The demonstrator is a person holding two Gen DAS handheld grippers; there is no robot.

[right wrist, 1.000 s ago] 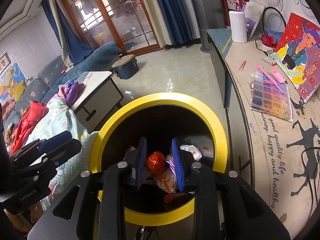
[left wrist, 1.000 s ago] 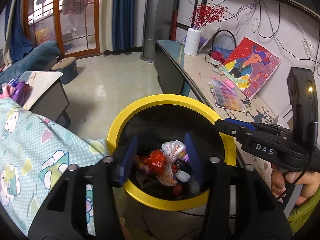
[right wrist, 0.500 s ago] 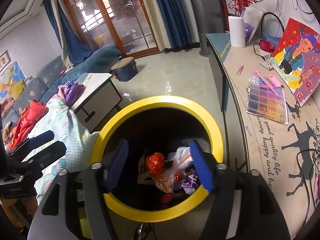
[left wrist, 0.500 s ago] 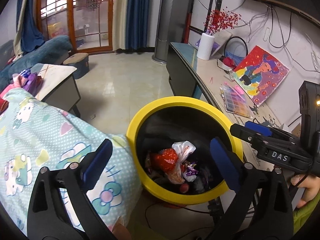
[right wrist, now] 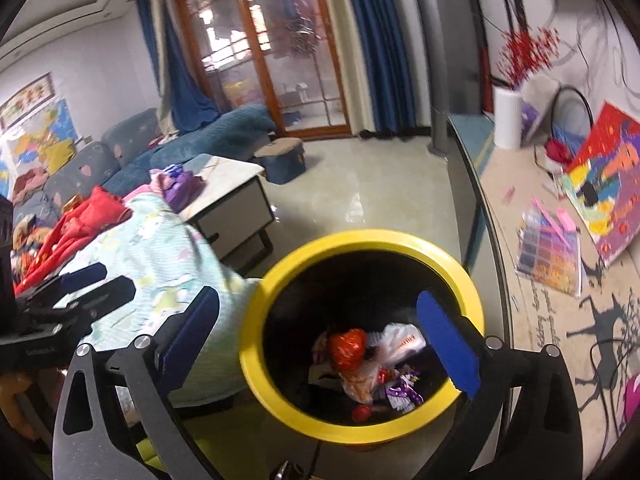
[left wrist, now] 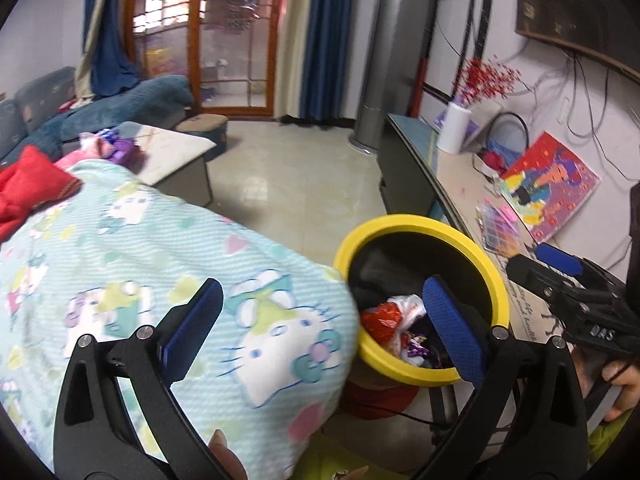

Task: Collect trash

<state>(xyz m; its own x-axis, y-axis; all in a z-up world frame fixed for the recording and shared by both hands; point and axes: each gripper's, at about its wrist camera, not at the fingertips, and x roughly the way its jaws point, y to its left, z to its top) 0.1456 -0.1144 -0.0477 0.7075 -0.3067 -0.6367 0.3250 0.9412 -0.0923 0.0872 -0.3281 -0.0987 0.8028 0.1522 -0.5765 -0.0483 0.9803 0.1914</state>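
A yellow-rimmed bin (right wrist: pixel 362 434) of wrappers (right wrist: pixel 372 360) sits lower centre, beside a patterned blanket (left wrist: pixel 132 264). Both the left gripper (left wrist: pixel 320 320) and right gripper (right wrist: pixel 320 328) gape wide, empty, the right just opened.

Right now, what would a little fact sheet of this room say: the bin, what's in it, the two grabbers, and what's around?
Bin: yellow-rimmed bin, black inside, on the floor between blanket and counter.
Contents: red wrapper, white plastic bag, purple wrappers.
Left gripper: open, nothing between its blue pads; over the blanket and bin edge.
Right gripper: open and empty above the bin; its jaws have just been opening.
Left of bin: cartoon-cat blanket.
Right of bin: counter with a colourful painting.
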